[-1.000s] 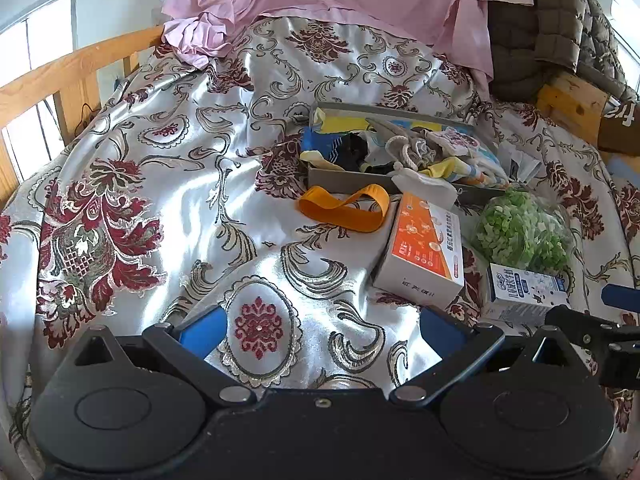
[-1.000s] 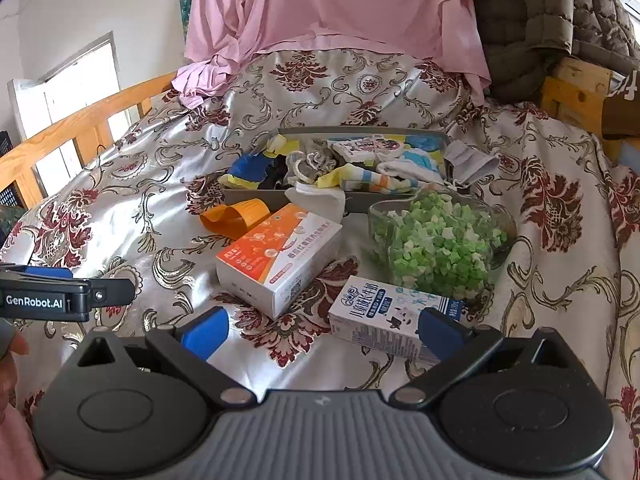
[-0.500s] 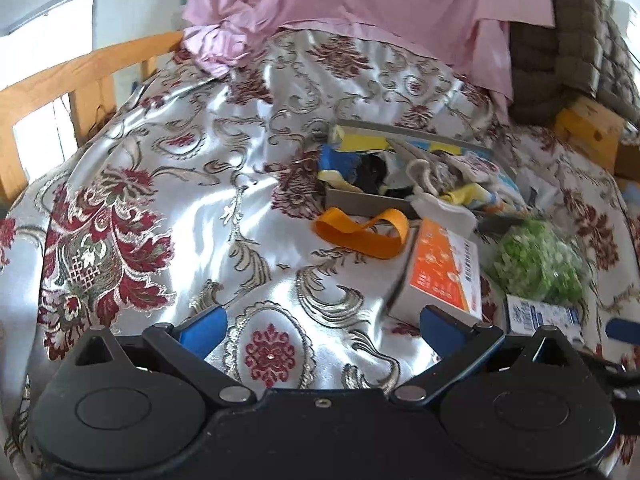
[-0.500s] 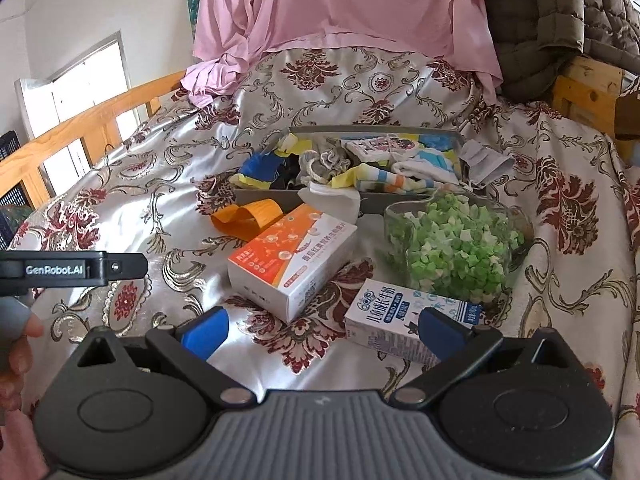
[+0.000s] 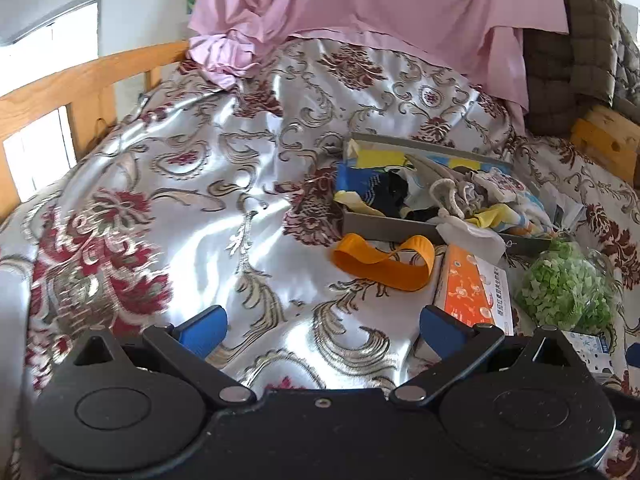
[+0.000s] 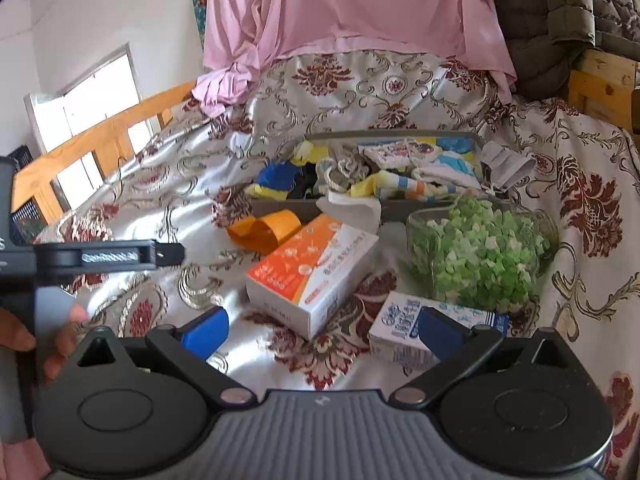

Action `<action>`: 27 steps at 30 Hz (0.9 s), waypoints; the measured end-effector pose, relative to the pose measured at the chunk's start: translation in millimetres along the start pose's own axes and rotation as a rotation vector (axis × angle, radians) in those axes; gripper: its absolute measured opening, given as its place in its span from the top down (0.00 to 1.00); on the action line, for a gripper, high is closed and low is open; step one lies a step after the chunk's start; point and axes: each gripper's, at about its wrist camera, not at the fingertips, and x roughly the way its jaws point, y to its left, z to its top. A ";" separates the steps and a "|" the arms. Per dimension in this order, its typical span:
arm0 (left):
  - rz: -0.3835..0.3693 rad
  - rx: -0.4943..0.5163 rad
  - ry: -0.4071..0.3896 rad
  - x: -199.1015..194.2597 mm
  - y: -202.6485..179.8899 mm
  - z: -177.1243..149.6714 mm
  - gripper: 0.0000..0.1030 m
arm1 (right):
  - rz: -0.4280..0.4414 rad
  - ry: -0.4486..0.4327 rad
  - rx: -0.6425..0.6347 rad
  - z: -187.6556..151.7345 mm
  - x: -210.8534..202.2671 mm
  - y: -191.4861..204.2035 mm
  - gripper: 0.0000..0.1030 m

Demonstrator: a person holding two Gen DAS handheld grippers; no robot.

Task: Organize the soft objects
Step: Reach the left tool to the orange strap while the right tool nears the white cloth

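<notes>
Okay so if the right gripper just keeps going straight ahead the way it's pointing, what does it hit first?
Probably the orange and white box, lying directly ahead between the open fingers of the right gripper. Depth is unclear; the milk carton sits close beside the right finger.

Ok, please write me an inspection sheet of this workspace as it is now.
Surface: bedspread, floral satin, wrinkled.
Job's things: grey tray full of socks and small cloths; orange band lying in front of it.
Clutter: tissue box, jar of green bits, small carton.
Grippers: left gripper and right gripper, jaws open, empty.
Cables: nothing seen.
Surroundings: pink sheet, wooden rail, window.
</notes>
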 end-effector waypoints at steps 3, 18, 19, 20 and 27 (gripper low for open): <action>-0.020 0.008 -0.022 10.6 -3.4 5.7 0.01 | 0.003 -0.025 0.007 2.8 1.9 -0.2 0.00; -0.122 0.173 -0.134 42.1 -5.2 22.1 0.01 | 0.150 -0.121 -0.124 75.8 67.5 2.0 0.00; -0.137 0.175 -0.140 44.7 -3.6 23.3 0.01 | 0.154 -0.113 -0.154 79.6 75.7 5.5 0.00; -0.146 0.181 -0.144 48.9 -3.1 24.5 0.01 | 0.154 -0.106 -0.187 83.3 84.4 9.3 0.00; -0.184 0.085 -0.050 89.8 3.5 31.0 0.01 | 0.135 -0.022 -0.097 91.9 127.6 0.9 0.00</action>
